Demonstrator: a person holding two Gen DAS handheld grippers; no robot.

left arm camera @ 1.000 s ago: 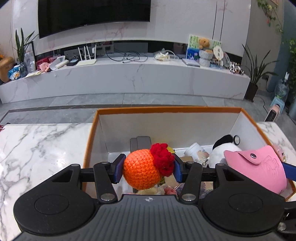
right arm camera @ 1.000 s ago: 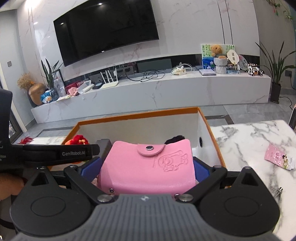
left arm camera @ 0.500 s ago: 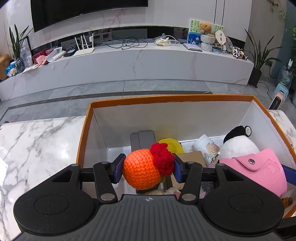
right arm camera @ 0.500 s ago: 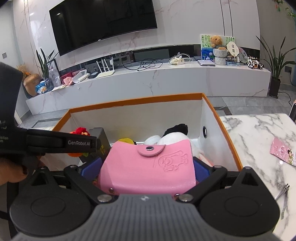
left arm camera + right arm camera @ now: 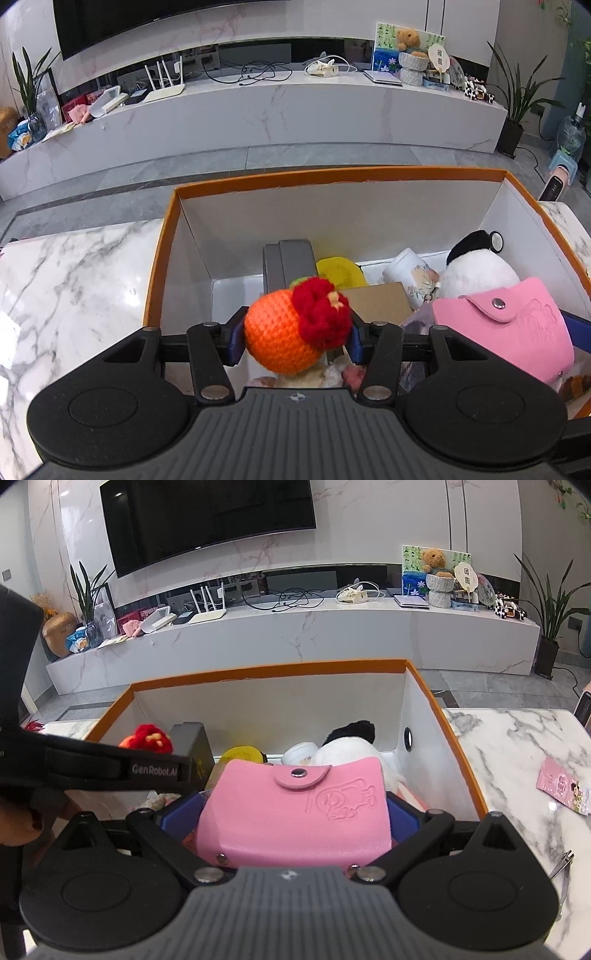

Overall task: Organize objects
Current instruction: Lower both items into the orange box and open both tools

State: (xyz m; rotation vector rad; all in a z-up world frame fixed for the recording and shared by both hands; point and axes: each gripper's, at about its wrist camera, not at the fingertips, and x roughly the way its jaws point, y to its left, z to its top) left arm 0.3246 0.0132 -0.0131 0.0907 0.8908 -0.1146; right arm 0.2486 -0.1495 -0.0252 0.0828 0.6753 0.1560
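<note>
My left gripper (image 5: 295,334) is shut on an orange crocheted ball with a red tuft (image 5: 291,328), held over the near left part of an orange-rimmed box (image 5: 332,173). My right gripper (image 5: 291,812) is shut on a pink snap pouch (image 5: 295,805), held over the same box (image 5: 266,670) at its near right side. That pouch (image 5: 517,328) also shows at the right of the left wrist view. Inside the box lie a grey block (image 5: 290,262), a yellow item (image 5: 338,271), a white cup (image 5: 410,275), a black-and-white plush (image 5: 476,266) and a brown card (image 5: 380,301).
The box stands on a marble table (image 5: 74,280). To its right on the table lie a pink sticker card (image 5: 563,790) and nail clippers (image 5: 563,862). A hand (image 5: 18,821) holds the left gripper's body (image 5: 110,768). Behind runs a long white TV bench (image 5: 295,635).
Both views have tipped down slightly, so more of the box's inside shows. The ball and the pouch stay held in the same grips.
</note>
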